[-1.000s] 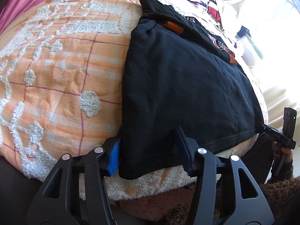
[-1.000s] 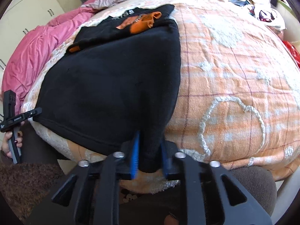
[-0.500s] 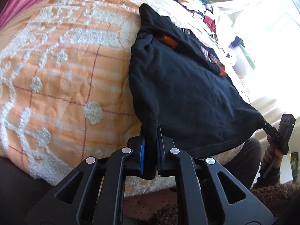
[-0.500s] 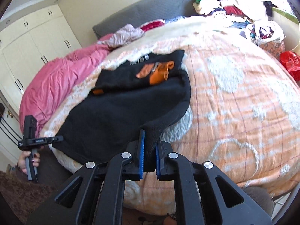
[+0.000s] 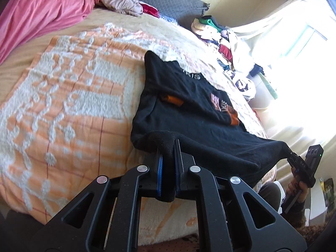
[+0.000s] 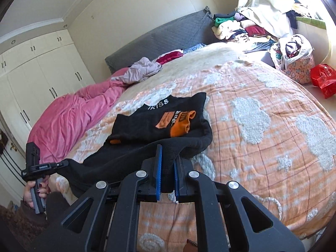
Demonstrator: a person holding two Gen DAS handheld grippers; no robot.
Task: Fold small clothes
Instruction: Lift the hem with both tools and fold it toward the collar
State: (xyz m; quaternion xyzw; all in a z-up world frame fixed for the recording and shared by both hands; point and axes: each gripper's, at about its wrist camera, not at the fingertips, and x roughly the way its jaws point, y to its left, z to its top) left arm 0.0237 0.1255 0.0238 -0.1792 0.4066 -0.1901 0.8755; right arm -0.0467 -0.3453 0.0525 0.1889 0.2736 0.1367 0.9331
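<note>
A black sweatshirt (image 5: 189, 109) with an orange print lies on the orange-and-white blanket (image 5: 73, 105), collar end far from me. My left gripper (image 5: 168, 147) is shut on one corner of its near hem, and the cloth bunches between the blue pads. My right gripper (image 6: 168, 155) is shut on the other hem corner of the sweatshirt (image 6: 151, 124). The hem hangs stretched between the two, lifted off the blanket (image 6: 262, 136). Each wrist view shows the other gripper in a hand: the right one (image 5: 294, 158) at the far right, the left one (image 6: 63, 163) at the left.
A pink duvet (image 6: 69, 117) is heaped on the bed's far left side. Loose clothes are piled by the grey headboard (image 6: 157, 40) and the curtain (image 6: 241, 27). A bag of clothes (image 6: 294, 54) and a red bag (image 6: 323, 79) sit beyond the bed's right edge.
The left gripper's jaws closed on the hem corner. Both grippers then rose and tipped up, lifting the near hem off the blanket and pulling it taut.
</note>
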